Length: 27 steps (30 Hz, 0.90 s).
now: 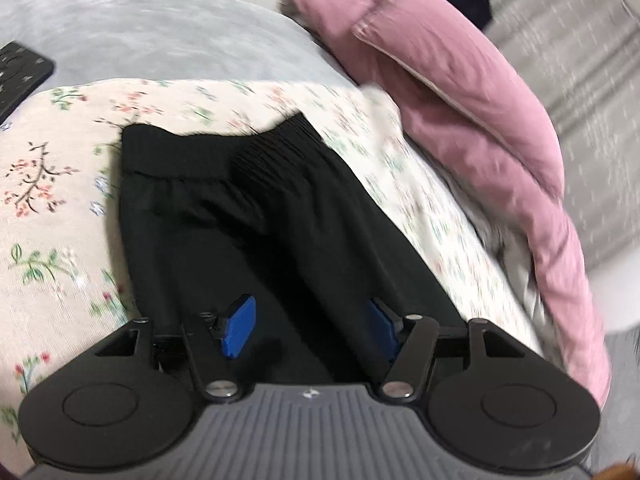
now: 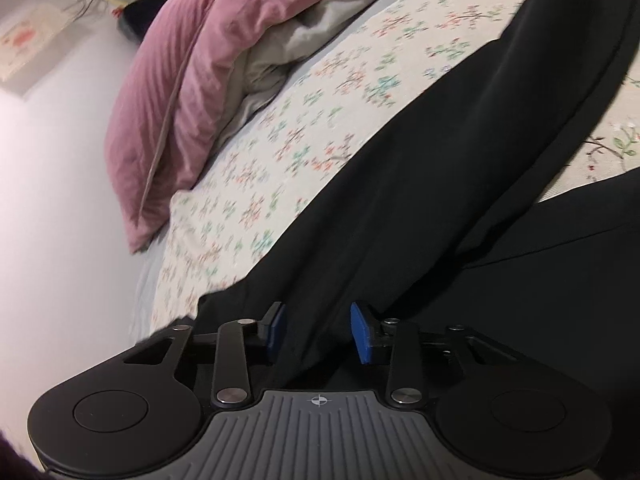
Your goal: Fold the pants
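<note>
Black pants [image 1: 240,220] lie flat on a floral bedsheet [image 1: 52,184], their elastic waistband [image 1: 216,152] at the far end. My left gripper [image 1: 312,328] hovers over the near part of the pants, its blue pads [image 1: 240,328] wide apart and nothing pinched between them. In the right wrist view the pants [image 2: 400,200] stretch diagonally up to the right. My right gripper [image 2: 320,332] sits at their lower end near the hem. Its blue pads [image 2: 362,336] stand a moderate gap apart, with black cloth in and below the gap. I see no pinch.
A crumpled pink duvet [image 1: 460,100] [image 2: 180,80] lies along one side of the bed. A pale blue-grey blanket [image 1: 160,36] lies beyond the waistband, and a flat black object [image 1: 20,76] at the far left. The bed edge [image 2: 160,264] drops off left of my right gripper.
</note>
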Tool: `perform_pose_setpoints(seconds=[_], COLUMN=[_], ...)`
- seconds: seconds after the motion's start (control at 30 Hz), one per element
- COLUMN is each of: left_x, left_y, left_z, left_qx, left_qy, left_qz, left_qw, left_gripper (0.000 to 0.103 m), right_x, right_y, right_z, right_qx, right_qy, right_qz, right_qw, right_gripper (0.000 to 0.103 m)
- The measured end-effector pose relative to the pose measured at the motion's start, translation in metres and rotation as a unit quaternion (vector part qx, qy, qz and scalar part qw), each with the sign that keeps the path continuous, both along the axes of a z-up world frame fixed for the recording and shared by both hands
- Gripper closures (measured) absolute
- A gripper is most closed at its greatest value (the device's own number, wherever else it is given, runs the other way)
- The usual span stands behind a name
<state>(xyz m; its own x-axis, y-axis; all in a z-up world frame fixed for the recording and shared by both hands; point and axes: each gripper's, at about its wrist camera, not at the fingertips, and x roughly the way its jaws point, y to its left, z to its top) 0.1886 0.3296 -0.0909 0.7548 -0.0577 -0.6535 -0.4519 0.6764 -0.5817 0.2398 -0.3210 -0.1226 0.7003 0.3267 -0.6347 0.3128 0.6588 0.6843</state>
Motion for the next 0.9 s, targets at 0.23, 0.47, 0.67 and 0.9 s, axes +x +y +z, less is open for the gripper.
perform_pose_setpoints(seconds=[0.23, 0.47, 0.67, 0.9], left_x=[0.017, 0.024, 0.026, 0.021], left_y=[0.020, 0.021, 0.014, 0.014], left_z=[-0.032, -0.031, -0.012, 0.008], left_qx=[-0.138, -0.163, -0.132, -0.133], left_qy=[0.000, -0.025, -0.058, -0.098], left_qz=[0.023, 0.046, 0.037, 0.036], left_qw=[0.9902, 0.9853, 0.9888, 0.9856], left_gripper=[0.056, 0.095, 0.103, 0.103], right_x=[-0.003, 0.008, -0.001, -0.010], right_y=[-0.008, -0.008, -0.006, 0.006], right_z=[0.000, -0.001, 0.000, -0.004], right_qx=[0.016, 0.004, 0.021, 0.026], right_qy=[-0.017, 0.024, 0.046, 0.070], right_qz=[-0.028, -0.053, -0.054, -0.031], right_qw=[0.999, 0.998, 0.997, 0.997], right_gripper=[0.088, 0.084, 0.082, 0.070])
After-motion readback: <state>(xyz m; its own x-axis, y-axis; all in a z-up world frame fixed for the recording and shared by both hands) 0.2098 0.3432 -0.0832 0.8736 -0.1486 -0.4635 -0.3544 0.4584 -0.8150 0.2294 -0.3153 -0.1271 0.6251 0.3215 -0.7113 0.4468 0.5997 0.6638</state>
